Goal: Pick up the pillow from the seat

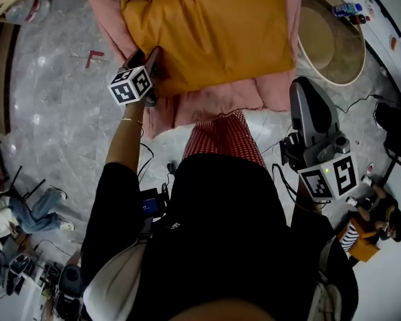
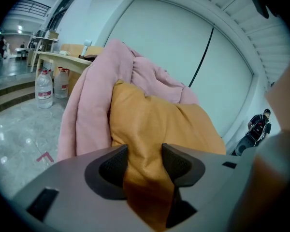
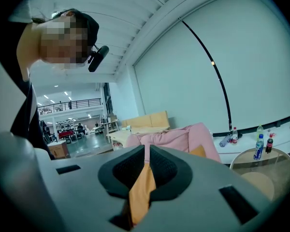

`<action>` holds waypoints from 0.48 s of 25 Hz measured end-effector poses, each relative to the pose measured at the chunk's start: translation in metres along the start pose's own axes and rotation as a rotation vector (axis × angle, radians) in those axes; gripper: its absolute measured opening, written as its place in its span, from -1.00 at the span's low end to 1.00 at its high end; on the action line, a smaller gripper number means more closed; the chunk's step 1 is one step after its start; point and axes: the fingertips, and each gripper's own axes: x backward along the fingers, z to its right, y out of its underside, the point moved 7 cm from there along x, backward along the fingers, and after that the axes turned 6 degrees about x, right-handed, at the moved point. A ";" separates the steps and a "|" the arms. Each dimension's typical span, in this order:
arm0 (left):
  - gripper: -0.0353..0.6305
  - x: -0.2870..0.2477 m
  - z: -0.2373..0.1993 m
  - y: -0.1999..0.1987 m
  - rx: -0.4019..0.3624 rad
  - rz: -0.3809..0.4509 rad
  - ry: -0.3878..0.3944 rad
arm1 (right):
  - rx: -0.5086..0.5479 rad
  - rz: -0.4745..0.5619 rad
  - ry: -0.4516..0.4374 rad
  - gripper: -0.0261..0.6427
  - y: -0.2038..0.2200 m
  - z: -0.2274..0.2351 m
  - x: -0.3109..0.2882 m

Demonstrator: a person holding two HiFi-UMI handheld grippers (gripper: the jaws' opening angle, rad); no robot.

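Note:
A mustard-yellow pillow (image 1: 214, 32) lies on a seat draped in pink fabric (image 1: 220, 102). My left gripper (image 1: 154, 62) is at the pillow's near left corner. In the left gripper view its pads pinch a fold of the pillow (image 2: 174, 124), and the yellow cloth fills the gap of the left gripper (image 2: 145, 161). The pink fabric (image 2: 87, 110) rises behind and to the left. My right gripper (image 1: 302, 85) hovers off the seat's right edge, jaws together on nothing. In its own view the right gripper (image 3: 146, 163) shows a thin orange sliver in the slit, and the pillow (image 3: 199, 152) peeks out far behind the pink fabric (image 3: 169, 139).
A round beige table (image 1: 334, 39) with bottles (image 1: 347, 9) stands right of the seat. Water jugs (image 2: 43, 88) sit on the marble floor at left. Cables trail near my feet. A person sits on the floor at the lower left (image 1: 27, 212), another at the right (image 1: 367, 226).

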 end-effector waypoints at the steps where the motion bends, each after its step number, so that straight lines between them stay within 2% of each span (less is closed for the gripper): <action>1: -0.21 0.000 0.000 0.000 -0.010 -0.005 -0.004 | -0.004 0.010 0.002 -0.85 -0.001 0.000 0.001; 3: -0.28 0.000 0.000 0.000 -0.021 -0.009 -0.009 | -0.006 0.018 0.007 -0.85 0.000 0.001 0.001; 8: -0.42 0.003 -0.002 0.002 0.027 0.010 -0.002 | -0.011 0.009 0.015 -0.85 0.001 0.003 0.003; 12: -0.50 0.004 0.003 0.001 0.031 0.020 -0.024 | -0.017 0.008 0.033 -0.85 -0.001 0.014 0.012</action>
